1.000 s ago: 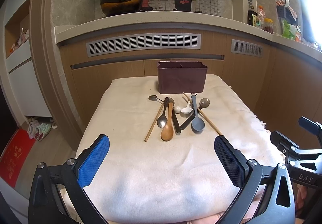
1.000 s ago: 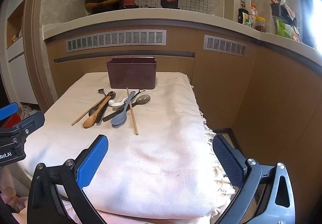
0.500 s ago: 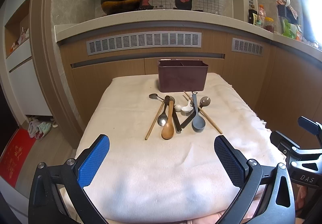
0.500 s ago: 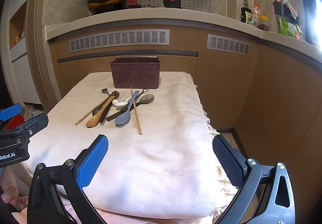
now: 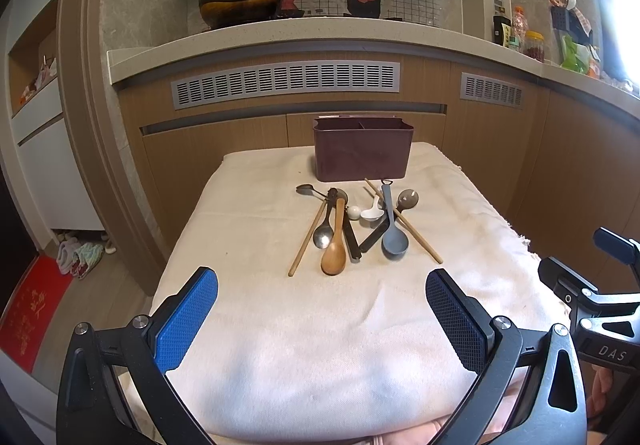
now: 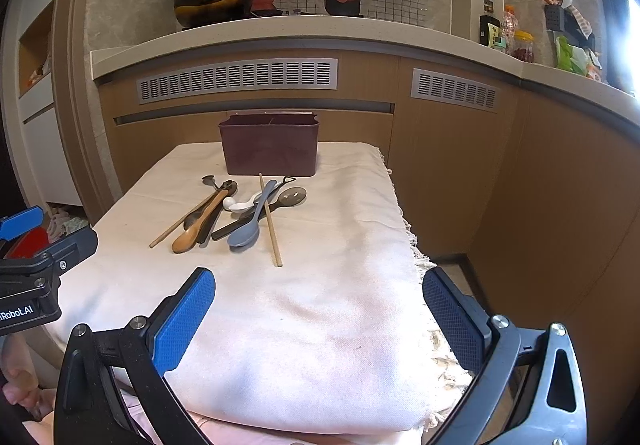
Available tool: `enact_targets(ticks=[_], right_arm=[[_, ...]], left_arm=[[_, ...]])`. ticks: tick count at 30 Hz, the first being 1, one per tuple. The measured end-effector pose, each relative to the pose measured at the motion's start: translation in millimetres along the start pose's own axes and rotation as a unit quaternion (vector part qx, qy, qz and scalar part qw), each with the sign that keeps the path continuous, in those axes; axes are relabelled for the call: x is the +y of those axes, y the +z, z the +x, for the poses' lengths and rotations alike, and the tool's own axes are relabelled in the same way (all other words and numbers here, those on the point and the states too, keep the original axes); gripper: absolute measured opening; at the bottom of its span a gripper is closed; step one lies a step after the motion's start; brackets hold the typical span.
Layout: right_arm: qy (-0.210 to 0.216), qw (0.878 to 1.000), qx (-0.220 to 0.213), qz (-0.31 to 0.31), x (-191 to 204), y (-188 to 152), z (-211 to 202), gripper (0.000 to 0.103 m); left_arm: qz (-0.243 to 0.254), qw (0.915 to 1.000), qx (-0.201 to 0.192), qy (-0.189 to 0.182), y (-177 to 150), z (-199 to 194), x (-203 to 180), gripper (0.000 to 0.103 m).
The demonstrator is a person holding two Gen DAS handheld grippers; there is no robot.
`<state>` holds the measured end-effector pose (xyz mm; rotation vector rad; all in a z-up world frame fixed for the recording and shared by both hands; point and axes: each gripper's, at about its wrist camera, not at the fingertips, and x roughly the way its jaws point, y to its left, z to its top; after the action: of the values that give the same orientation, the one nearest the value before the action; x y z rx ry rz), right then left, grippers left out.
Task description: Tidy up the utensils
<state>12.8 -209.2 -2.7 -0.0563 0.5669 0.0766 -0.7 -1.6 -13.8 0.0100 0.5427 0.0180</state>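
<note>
Utensil pile (image 5: 352, 225) lying just before the maroon caddy (image 5: 362, 153) on the desk; left gripper (image 5: 320, 309) and right gripper (image 6: 318, 305) hovering agape, empty. Advisable: taking the outlying chopstick (image 6: 270, 221) first.

A dark maroon utensil holder (image 5: 362, 154) stands upright just above mid-frame, its top divided into compartments. Just below it the utensils lie in a loose, overlapping heap: a wooden spoon (image 5: 335, 245) with its bowl toward the bottom of the frame, a metal spoon (image 5: 325, 231) beside it, a grey-blue spoon (image 5: 392, 229), a small white spoon (image 5: 372, 211), a brown-bowled ladle (image 5: 407, 200) and two splayed wooden chopsticks (image 5: 307, 235)
</note>
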Motion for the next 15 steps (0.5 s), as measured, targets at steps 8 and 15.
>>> enact_targets(ticks=[8,15], right_arm=[[0.0,1.0,0.0,-0.001,0.1,0.1,0.3,0.103],[0.003,1.0,0.001,-0.004,-0.9,4.1,3.5,0.103]], left_arm=[[0.001,1.0,0.001,-0.002,1.1,0.3,1.7,0.103],[0.001,0.9999,0.004,-0.01,6.2,3.1,3.4,0.103]])
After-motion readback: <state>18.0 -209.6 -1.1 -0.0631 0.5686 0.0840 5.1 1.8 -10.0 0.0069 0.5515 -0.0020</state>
